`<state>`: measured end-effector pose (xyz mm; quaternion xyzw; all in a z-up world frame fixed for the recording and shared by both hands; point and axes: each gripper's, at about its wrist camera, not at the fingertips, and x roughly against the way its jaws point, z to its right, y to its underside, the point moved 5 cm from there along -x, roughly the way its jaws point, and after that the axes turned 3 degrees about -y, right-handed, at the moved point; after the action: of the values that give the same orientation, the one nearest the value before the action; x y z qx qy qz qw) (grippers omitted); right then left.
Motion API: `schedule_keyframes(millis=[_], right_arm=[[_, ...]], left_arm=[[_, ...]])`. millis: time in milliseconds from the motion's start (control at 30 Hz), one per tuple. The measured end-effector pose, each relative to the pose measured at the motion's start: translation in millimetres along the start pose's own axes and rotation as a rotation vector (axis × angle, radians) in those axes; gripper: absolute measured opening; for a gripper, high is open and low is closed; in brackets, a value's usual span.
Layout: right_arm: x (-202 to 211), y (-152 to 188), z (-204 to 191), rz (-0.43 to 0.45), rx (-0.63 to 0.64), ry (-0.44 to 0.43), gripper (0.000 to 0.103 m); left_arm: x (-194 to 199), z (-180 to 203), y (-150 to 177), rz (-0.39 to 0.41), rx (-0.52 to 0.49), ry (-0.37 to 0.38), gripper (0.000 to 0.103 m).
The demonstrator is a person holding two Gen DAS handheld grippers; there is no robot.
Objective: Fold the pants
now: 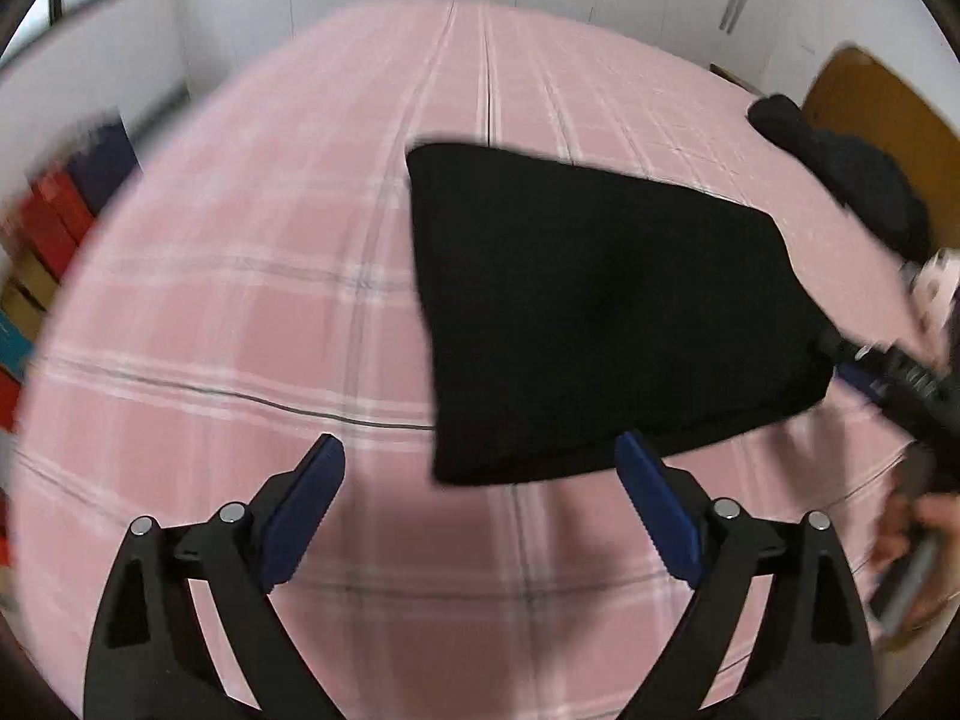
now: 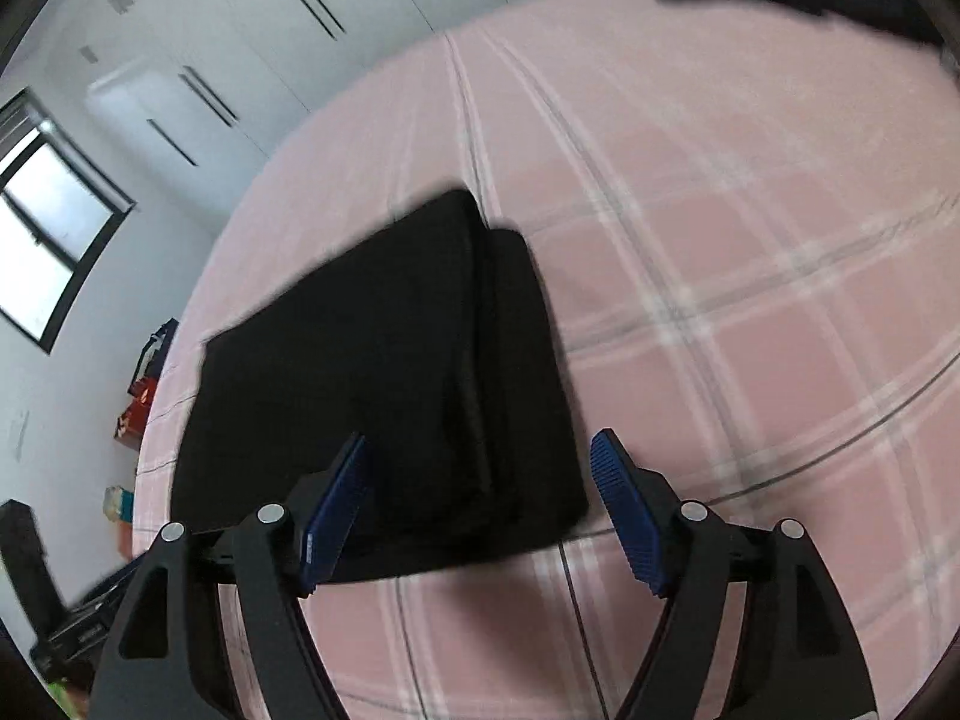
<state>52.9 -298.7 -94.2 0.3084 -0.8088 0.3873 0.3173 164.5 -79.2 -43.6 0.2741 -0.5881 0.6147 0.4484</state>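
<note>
Both grippers are hanging empty over the bed (image 1: 240, 312), and that, together with the shape of the cloth, is suggesting the folding is nearly or wholly done. The pants (image 1: 600, 312) are lying as a compact black block on the pink plaid bedspread, with no leg trailing loose anywhere in either view.

The left gripper (image 1: 480, 498) is showing its jaws spread wide, nothing between them, the near edge of the pants sitting just beyond the blue pads. The right gripper (image 2: 480, 498) is likewise showing wide jaws gripping nothing, hovering over the near corner of the pants (image 2: 390, 372). In the left wrist view the right gripper (image 1: 894, 372) is appearing at the block's right corner, though motion blur is hiding whether it is touching the fabric.

From the right wrist view, the block is looking layered: several stacked edges are running along its right side, and one layer is sitting slightly offset from the one beneath. The edges are looking fairly straight and the top surface mostly flat, with a soft dent near the middle. What may be remaining, judging from this, is only squaring up that offset layer or smoothing the top. A separate dark heap (image 1: 840, 168) is lying by the headboard, well apart from the pants.
</note>
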Motion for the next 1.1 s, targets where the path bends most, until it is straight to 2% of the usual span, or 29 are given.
schedule_keyframes(millis=[33, 67, 100, 133, 167, 233, 300, 333, 367, 433, 500, 533, 567, 600, 633, 733, 833, 933, 967, 1033, 1100], right_arm=[[-9, 4, 2, -0.026, -0.006, -0.011, 0.072], [-15, 9, 3, -0.045, -0.003, -0.027, 0.060], [-18, 14, 2, -0.041, 0.006, -0.061, 0.053], [-14, 16, 1, -0.025, 0.008, -0.081, 0.037], [-6, 17, -2, -0.017, 0.000, -0.113, 0.033], [14, 21, -12, 0.001, 0.017, -0.151, 0.031], [32, 26, -20, 0.024, 0.028, -0.184, 0.031], [34, 30, -20, 0.030, 0.038, -0.180, 0.033], [25, 35, -13, 0.010, 0.053, -0.131, 0.037], [3, 45, 5, -0.055, 0.045, -0.058, 0.044], [21, 46, 12, 0.008, -0.038, -0.093, 0.044], [35, 46, 9, 0.052, -0.033, -0.076, 0.042], [51, 45, 3, 0.107, -0.005, -0.051, 0.034], [68, 45, -8, 0.172, 0.047, -0.036, 0.026], [77, 45, -21, 0.190, 0.104, -0.030, 0.002], [64, 47, -45, 0.127, 0.217, -0.033, 0.000], [23, 41, -26, 0.031, 0.266, 0.122, 0.000], [49, 43, -23, 0.108, 0.209, 0.139, 0.001], [59, 46, -27, 0.126, 0.211, 0.136, 0.004], [87, 63, -44, 0.193, 0.256, 0.162, 0.006], [101, 80, -54, 0.218, 0.297, 0.186, 0.008]], left_arm=[[-10, -5, -3, -0.015, 0.039, 0.031, 0.089], [-22, -11, -6, -0.038, 0.086, 0.054, 0.089], [-35, -15, -7, -0.060, 0.125, 0.084, 0.080], [-43, -16, -7, -0.081, 0.146, 0.118, 0.056], [-50, -15, -6, -0.108, 0.160, 0.169, 0.044], [-48, -13, -7, -0.098, 0.178, 0.192, 0.030], [-34, -7, -9, -0.059, 0.121, 0.178, 0.028], [-27, -4, -9, -0.041, 0.087, 0.159, 0.028], [-26, -3, -8, -0.041, 0.070, 0.143, 0.029], [-37, 0, -4, -0.078, 0.036, 0.085, 0.040], [-34, 2, 0, -0.076, 0.019, 0.035, 0.043], [-24, 4, 0, -0.050, -0.006, 0.001, 0.046], [-14, 6, 0, -0.021, -0.032, -0.046, 0.051], [-1, 9, 1, 0.020, -0.063, -0.114, 0.063], [7, 10, 2, 0.046, -0.077, -0.141, 0.071], [25, 19, 4, 0.082, -0.105, -0.211, 0.071], [31, 30, 6, 0.084, -0.128, -0.270, 0.071], [38, 35, 6, 0.094, -0.147, -0.335, 0.072], [44, 31, 6, 0.100, -0.155, -0.363, 0.073], [54, 27, 12, 0.112, -0.170, -0.406, 0.078], [62, 28, 12, 0.128, -0.171, -0.404, 0.078]])
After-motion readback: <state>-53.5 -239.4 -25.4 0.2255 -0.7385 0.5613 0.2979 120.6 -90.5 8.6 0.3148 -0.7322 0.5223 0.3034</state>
